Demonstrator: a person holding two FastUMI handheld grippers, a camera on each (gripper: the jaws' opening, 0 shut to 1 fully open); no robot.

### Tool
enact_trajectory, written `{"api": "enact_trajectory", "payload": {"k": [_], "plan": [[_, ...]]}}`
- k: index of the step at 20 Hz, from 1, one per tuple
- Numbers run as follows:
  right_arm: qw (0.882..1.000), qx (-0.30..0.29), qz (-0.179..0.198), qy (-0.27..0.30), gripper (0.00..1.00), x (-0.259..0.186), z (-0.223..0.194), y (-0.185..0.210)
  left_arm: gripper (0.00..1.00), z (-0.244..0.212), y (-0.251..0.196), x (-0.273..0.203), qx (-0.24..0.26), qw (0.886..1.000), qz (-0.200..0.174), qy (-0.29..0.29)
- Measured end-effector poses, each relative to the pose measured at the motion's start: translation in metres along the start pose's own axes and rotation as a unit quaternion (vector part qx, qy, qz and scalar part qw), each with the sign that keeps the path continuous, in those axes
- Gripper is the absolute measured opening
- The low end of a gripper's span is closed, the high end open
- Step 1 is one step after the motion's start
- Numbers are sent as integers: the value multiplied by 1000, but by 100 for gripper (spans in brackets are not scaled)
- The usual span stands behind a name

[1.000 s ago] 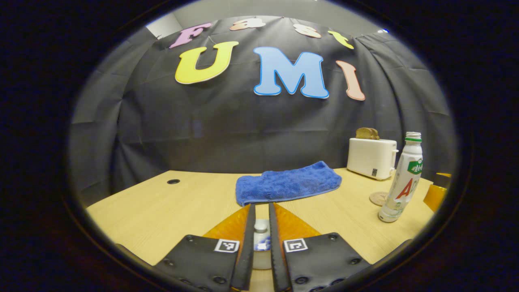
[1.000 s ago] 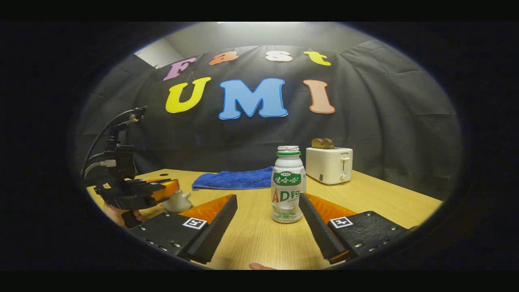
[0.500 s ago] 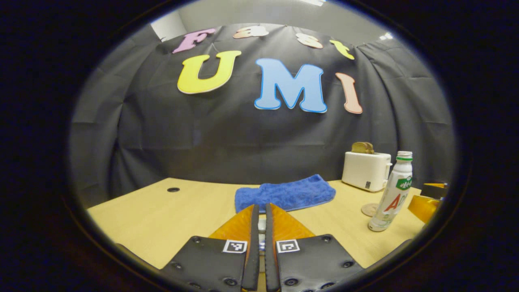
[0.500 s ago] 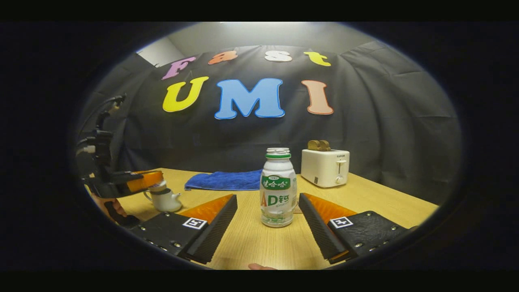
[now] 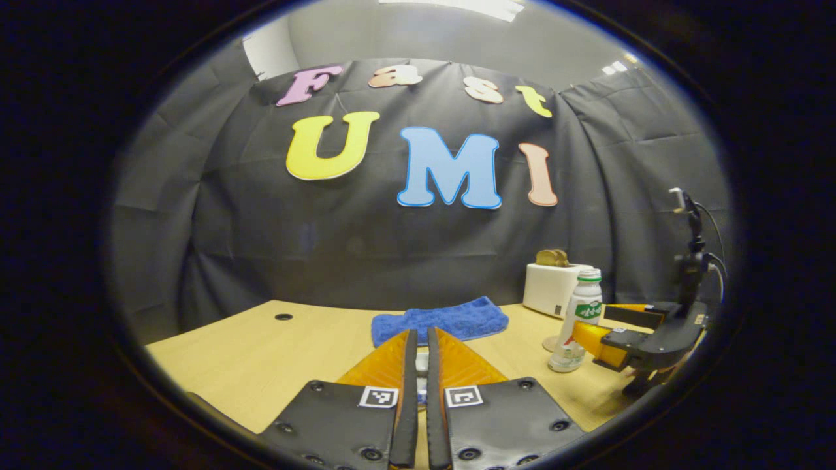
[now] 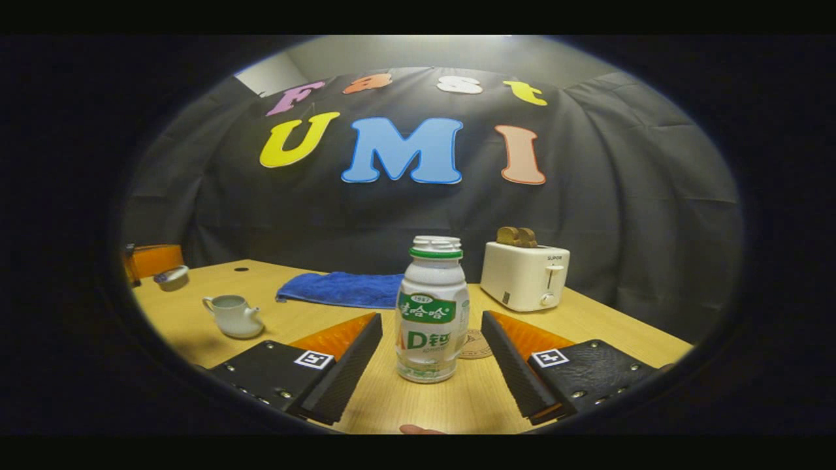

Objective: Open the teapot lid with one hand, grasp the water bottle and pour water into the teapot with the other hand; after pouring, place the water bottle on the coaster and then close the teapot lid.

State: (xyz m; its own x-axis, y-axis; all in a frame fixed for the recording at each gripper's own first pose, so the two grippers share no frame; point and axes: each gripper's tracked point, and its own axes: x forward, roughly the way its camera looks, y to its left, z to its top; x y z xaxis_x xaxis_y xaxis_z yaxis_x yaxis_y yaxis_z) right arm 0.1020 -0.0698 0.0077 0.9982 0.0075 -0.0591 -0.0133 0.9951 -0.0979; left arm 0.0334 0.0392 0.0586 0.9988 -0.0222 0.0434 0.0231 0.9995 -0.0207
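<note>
A white water bottle (image 6: pixel 431 310) with a green band stands uncapped on the table, between the spread fingers of my open right gripper (image 6: pixel 431 320), which do not touch it. The white teapot (image 6: pixel 232 315) sits lidless at the left. At the far left, my left gripper (image 6: pixel 153 261) holds the teapot lid (image 6: pixel 171 277) up in the air. In the left gripper view, my left gripper (image 5: pixel 419 336) is shut on a white sliver of the lid (image 5: pixel 422 362). My right gripper (image 5: pixel 604 324) flanks the bottle (image 5: pixel 578 313) at the right. A round coaster (image 6: pixel 475 344) lies just behind the bottle.
A folded blue towel (image 6: pixel 339 289) lies toward the back of the wooden table (image 6: pixel 614 326). A white toaster (image 6: pixel 526 274) holding bread stands at the back right. A cable hole (image 5: pixel 283 316) sits near the table's far left.
My left gripper closed on the lid, lifted it off the teapot and carried it up and to the left. My right gripper moved closer around the bottle.
</note>
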Motion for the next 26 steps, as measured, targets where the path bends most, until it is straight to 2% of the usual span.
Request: {"api": "enact_trajectory", "payload": {"k": [3,4,5,7,11,12,15,17,18,21,22,23,26], "plan": [[1000,-6,-2,11,95,15,-7,1,12,4,5,-12,16,1000,10,-7],[1000,-5,1,19,95,19,-11,2,16,3,5,-14,15,1000,10,-6],[1000,0,2,27,95,23,-16,3,12,3,5,-16,11,1000,9,-6],[999,14,1,39,95,31,-22,2,12,2,9,-18,6,1000,13,-5],[999,20,-11,44,95,44,-23,-3,12,-1,19,-26,-3,1000,21,-2],[999,20,-18,47,95,47,-22,-5,16,-2,22,-28,-4,1000,23,-2],[998,30,-42,45,95,56,-21,-12,16,-3,28,-33,-7,1000,30,0],[998,30,-46,42,94,58,-19,-13,12,-3,30,-35,-8,999,32,0],[998,28,-45,41,77,57,-17,-13,16,-2,30,-37,-9,999,32,-1],[999,7,-33,39,76,56,-19,-10,12,2,27,-43,-12,999,30,-3],[999,0,-28,40,60,55,-18,-8,12,0,25,-46,-12,1000,27,-4],[999,-3,-21,41,74,52,-17,-6,13,1,24,-50,-13,1000,25,-5],[999,-19,-3,40,74,45,-9,6,12,-5,15,-64,-14,1000,15,-1]]}}
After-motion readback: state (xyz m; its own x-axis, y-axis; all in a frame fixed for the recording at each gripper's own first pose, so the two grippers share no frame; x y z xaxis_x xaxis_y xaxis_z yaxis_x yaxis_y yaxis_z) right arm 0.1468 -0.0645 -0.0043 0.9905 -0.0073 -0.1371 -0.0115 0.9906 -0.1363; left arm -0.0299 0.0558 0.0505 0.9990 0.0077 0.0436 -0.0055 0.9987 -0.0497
